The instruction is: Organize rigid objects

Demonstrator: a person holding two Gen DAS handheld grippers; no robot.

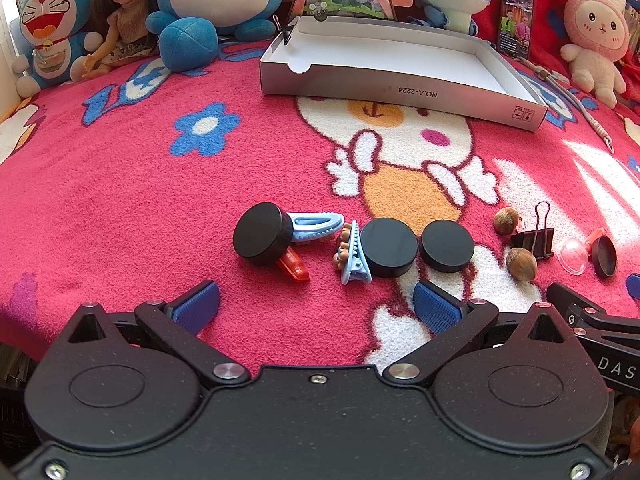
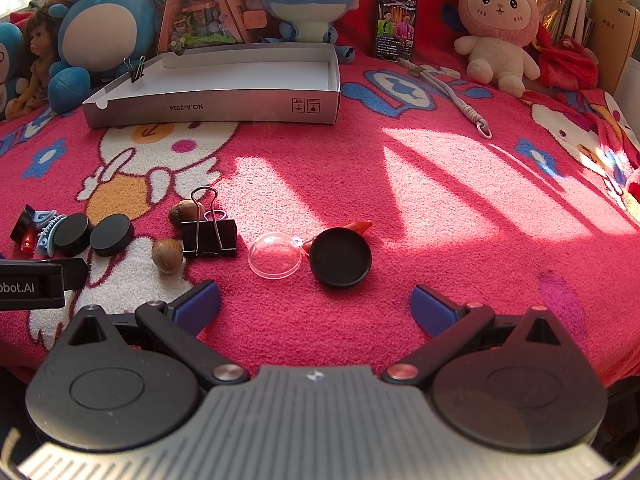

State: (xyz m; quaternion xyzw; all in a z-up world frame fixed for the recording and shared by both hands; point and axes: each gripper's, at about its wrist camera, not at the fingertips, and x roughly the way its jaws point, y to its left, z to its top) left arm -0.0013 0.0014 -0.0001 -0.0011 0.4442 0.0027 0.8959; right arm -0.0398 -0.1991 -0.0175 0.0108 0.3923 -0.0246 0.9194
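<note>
Pink blanket (image 2: 400, 200) lies bare toward 2 o'clock. Black discs (image 1: 388, 252), clips and nuts cluster at 12 o'clock of left gripper (image 1: 316, 304); white box (image 2: 224, 80) beyond. Both grippers' fingers apart, right gripper (image 2: 316, 308) empty.

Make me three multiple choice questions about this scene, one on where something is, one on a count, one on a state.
1. Where is the small binder clip?
A. On the white box's rim
B. Beside the hazelnuts
C. Held by a tool

2. How many hazelnuts lie on the blanket?
A. One
B. Two
C. Four

3. What state is the right tool in?
A. Shut on a disc
B. Open, holding nothing
C. Shut on nothing

Answers:
1. A, it grips the edge of the white box.
2. B, one hazelnut lies in front of the large binder clip, another hazelnut behind.
3. B, its fingers stand wide apart over bare blanket.
</note>
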